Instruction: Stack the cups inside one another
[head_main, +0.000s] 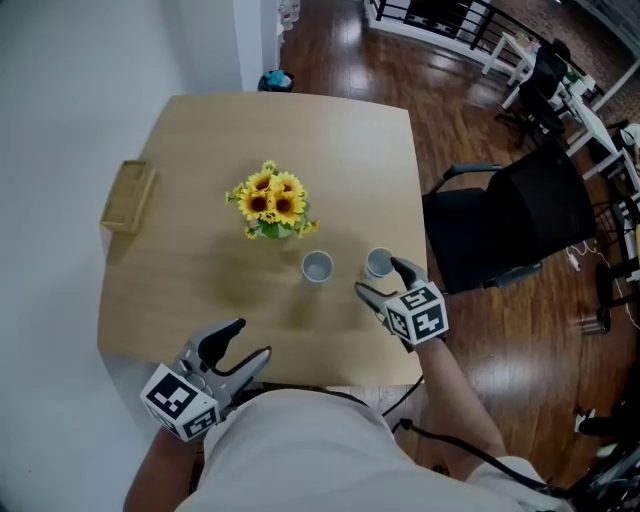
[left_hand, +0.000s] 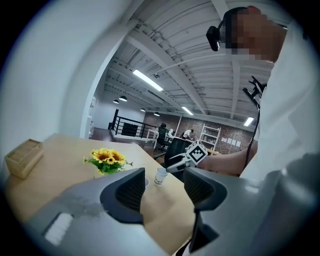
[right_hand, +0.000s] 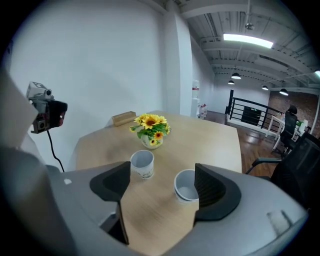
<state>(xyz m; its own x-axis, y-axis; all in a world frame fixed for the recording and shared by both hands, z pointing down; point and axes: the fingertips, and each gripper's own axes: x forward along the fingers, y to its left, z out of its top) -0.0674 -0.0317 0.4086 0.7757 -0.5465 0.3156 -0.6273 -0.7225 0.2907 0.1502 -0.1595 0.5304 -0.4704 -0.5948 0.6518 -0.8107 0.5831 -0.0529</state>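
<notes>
Two white paper cups stand upright on the wooden table (head_main: 200, 150), near its front right. The left cup (head_main: 317, 267) (right_hand: 142, 164) is in front of the flowers; the right cup (head_main: 378, 263) (right_hand: 186, 185) stands a little apart from it. My right gripper (head_main: 380, 278) (right_hand: 162, 185) is open just short of the right cup, its right jaw beside the cup's rim, holding nothing. My left gripper (head_main: 250, 340) (left_hand: 164, 187) hangs open and empty at the table's front edge, well back from the cups. In the left gripper view one cup (left_hand: 160, 176) shows between the jaws; the other is mostly hidden.
A small vase of sunflowers (head_main: 272, 205) (right_hand: 151, 127) stands mid-table just behind the cups. A wooden box (head_main: 128, 196) (right_hand: 123, 118) lies at the far left edge. A black office chair (head_main: 520, 220) stands right of the table, over a dark wood floor.
</notes>
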